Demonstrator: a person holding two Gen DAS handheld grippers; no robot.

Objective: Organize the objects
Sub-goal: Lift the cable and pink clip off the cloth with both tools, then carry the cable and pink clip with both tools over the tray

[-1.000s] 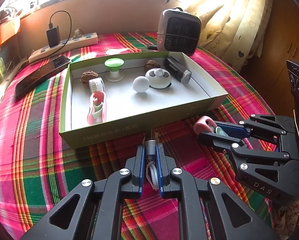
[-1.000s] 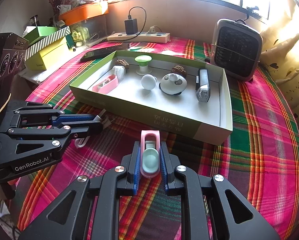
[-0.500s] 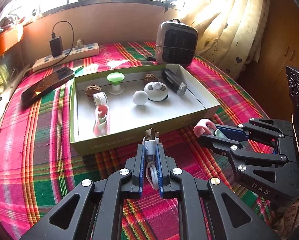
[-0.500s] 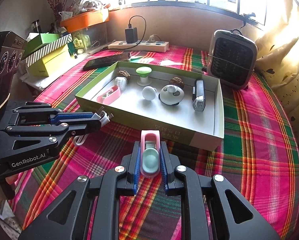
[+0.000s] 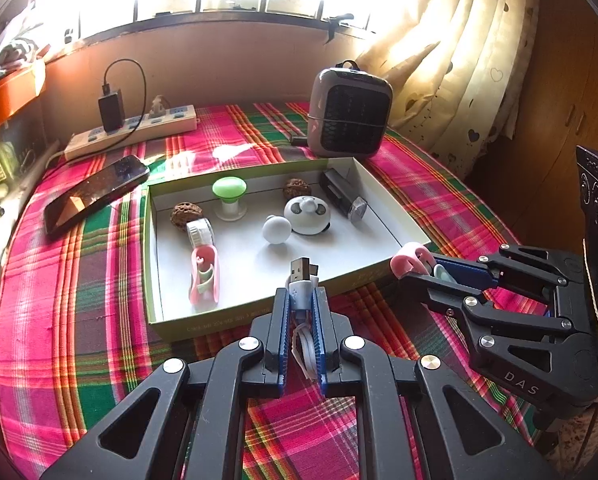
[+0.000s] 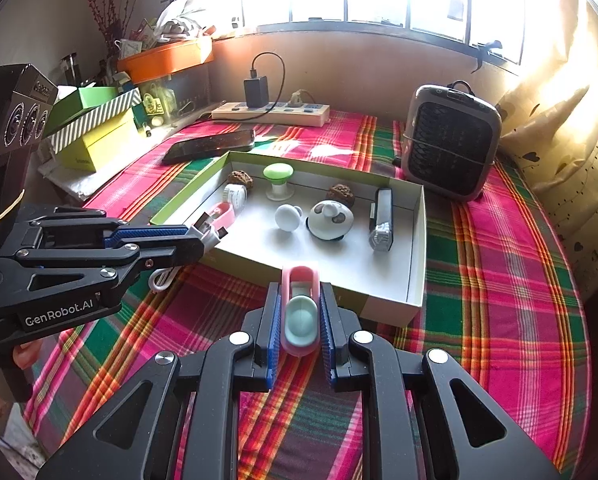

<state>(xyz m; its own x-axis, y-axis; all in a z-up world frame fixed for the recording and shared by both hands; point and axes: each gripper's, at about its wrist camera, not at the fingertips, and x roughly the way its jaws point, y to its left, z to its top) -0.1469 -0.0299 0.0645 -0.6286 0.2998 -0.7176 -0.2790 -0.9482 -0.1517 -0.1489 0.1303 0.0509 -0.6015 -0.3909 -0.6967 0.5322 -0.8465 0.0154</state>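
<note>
My left gripper [image 5: 301, 300] is shut on a coiled white USB cable [image 5: 301, 280], whose metal plug sticks out over the near wall of the green-rimmed box [image 5: 235, 322]. My right gripper [image 6: 299, 308] is shut on a pink clip with a mint-green insert [image 6: 300, 312], held above the plaid cloth just in front of the box [image 6: 413, 280]. Each gripper shows in the other's view: the left gripper [image 6: 203, 240] with its cable, the right gripper [image 5: 419, 270] with its pink clip [image 5: 409, 262]. Inside the box lie another pink clip [image 5: 205, 276], a white ball [image 5: 276, 230], a green-capped spool [image 5: 229, 196], two walnuts and a panda-shaped gadget [image 5: 307, 214].
A small grey heater [image 5: 349, 114] stands behind the box, a black phone [image 5: 95, 194] lies to its left, and a power strip with a charger [image 5: 131, 132] runs along the back wall. Green and yellow boxes [image 6: 95, 128] are stacked at the left. A curtain [image 5: 459, 60] hangs at the right.
Both grippers have risen with their loads, so the box and table look farther away. The cable's plug now shows clear above the box's near wall.
</note>
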